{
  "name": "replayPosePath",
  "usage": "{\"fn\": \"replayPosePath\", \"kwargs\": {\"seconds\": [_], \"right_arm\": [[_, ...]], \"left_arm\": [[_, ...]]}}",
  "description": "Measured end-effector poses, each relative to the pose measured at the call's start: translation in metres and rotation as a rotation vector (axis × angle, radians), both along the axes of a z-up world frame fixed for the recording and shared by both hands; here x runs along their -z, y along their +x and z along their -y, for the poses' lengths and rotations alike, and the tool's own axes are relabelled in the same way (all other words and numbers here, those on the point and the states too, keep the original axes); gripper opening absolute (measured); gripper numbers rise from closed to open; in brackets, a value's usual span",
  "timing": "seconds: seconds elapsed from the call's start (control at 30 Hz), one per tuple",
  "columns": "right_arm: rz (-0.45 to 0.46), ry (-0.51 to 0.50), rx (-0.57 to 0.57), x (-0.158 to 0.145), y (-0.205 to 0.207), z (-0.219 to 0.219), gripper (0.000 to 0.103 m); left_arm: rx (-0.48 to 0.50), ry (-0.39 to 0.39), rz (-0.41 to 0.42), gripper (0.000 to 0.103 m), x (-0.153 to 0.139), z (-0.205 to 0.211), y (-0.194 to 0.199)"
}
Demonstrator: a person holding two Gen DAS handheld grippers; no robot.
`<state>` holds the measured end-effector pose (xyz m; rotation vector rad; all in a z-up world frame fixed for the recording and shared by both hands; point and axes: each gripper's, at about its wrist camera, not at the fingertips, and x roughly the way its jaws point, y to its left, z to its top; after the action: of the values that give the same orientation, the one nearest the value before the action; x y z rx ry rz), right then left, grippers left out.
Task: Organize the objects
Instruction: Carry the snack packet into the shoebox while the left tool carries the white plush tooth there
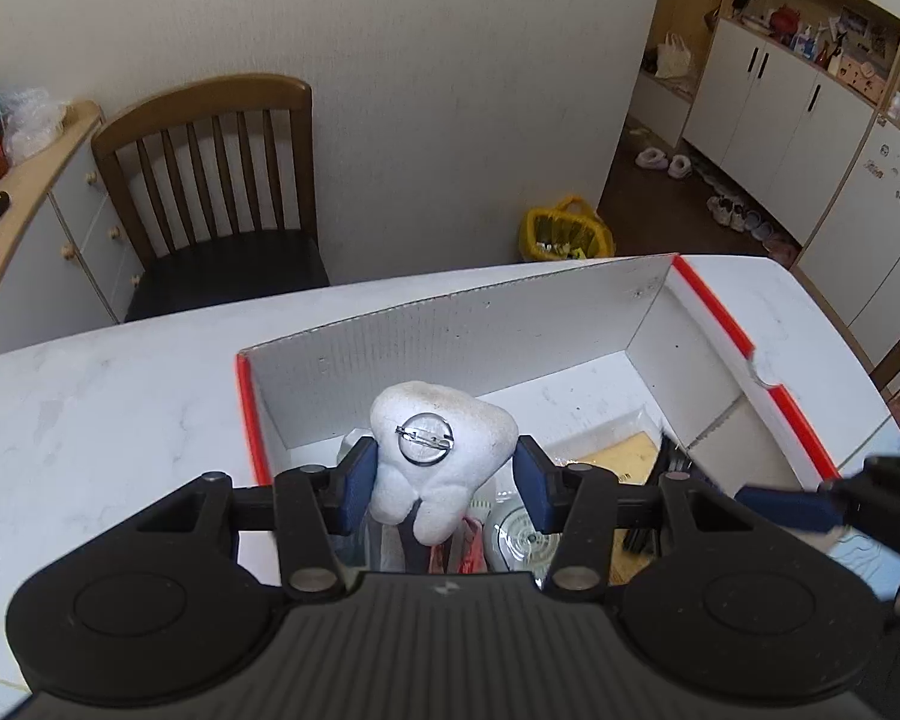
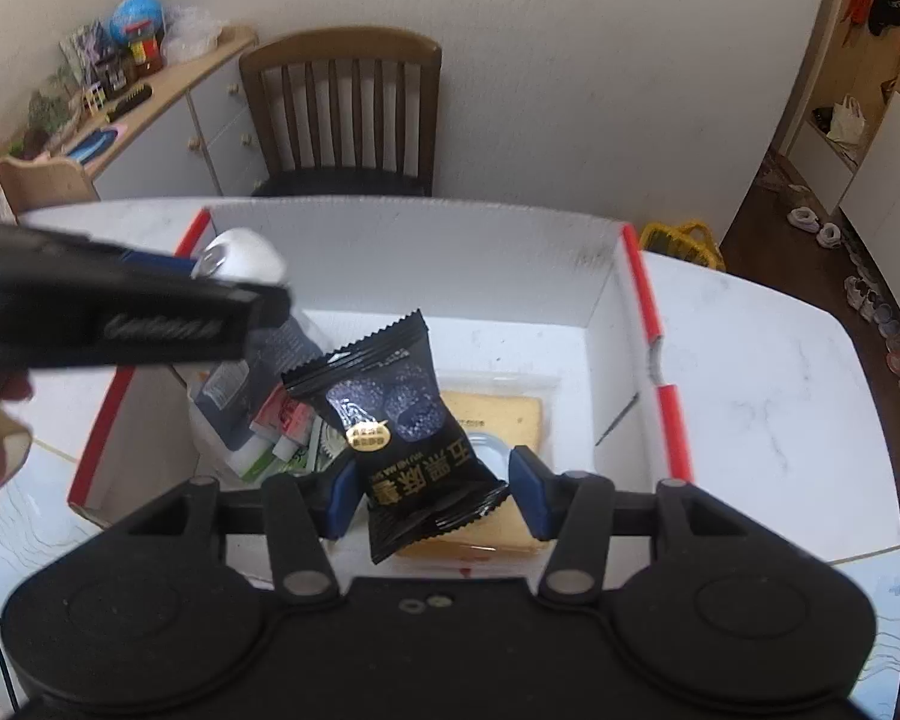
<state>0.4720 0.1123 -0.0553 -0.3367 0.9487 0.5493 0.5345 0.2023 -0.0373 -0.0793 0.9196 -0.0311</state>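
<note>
- the left hand-held gripper (image 1: 444,483) is seen closed on a white tooth-shaped plush (image 1: 441,456), pin-back facing the camera, held above the near left part of the open cardboard box (image 1: 450,324).
- the right hand-held gripper (image 2: 432,489) is seen with its blue pads spread wide; a black snack packet (image 2: 414,426) sits between them, touching neither pad clearly, so whether it is gripped cannot be told.
- below the packet, a wrapped slice of cake (image 2: 498,414) lies flat on the box floor; tubes and a dark pouch (image 2: 270,354) are piled at the box's left side.
- judgement: both items appear about to be dropped into the box. the plush is best lowered past the rim before release, onto a spot beside the pile, so it is not left perched and liable to roll out.
- the packet is best set on the bare floor to the right, not on the cake.
- beyond the box, the white desk (image 1: 120,396) and a wooden chair (image 1: 210,180) are seen.
</note>
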Motion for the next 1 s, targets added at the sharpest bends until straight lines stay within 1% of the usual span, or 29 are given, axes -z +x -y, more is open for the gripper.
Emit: {"fn": "replayPosePath", "kwargs": {"seconds": [0.1,0.33,0.5,0.6,0.83,0.9,0.93,1.0], "right_arm": [[-0.011,-0.019,-0.009,0.009,0.001,-0.008,0.051],[-0.026,-0.078,-0.029,0.029,0.005,-0.021,0.051],[-0.027,-0.108,-0.038,0.037,0.004,-0.025,0.051],[-0.022,-0.126,-0.042,0.04,0.003,-0.027,0.051],[-0.018,-0.133,-0.043,0.043,0.002,-0.029,0.051],[-0.02,-0.13,-0.042,0.043,0.002,-0.028,0.053],[-0.025,-0.125,-0.041,0.044,0.002,-0.028,0.054],[-0.032,-0.12,-0.039,0.043,0.003,-0.026,0.054]], "left_arm": [[0.001,-0.01,-0.025,0.048,0.011,0.0,0.011],[0.02,0.006,-0.096,0.048,0.039,0.006,0.031],[0.035,0.006,-0.139,0.048,0.052,0.006,0.04],[0.04,0.03,-0.179,0.048,0.061,0.009,0.043],[0.047,0.01,-0.186,0.048,0.067,0.01,0.043],[0.044,0.001,-0.183,0.048,0.067,0.009,0.042],[0.044,0.001,-0.179,0.05,0.066,0.009,0.041],[0.038,0.006,-0.171,0.057,0.065,0.009,0.039]]}}
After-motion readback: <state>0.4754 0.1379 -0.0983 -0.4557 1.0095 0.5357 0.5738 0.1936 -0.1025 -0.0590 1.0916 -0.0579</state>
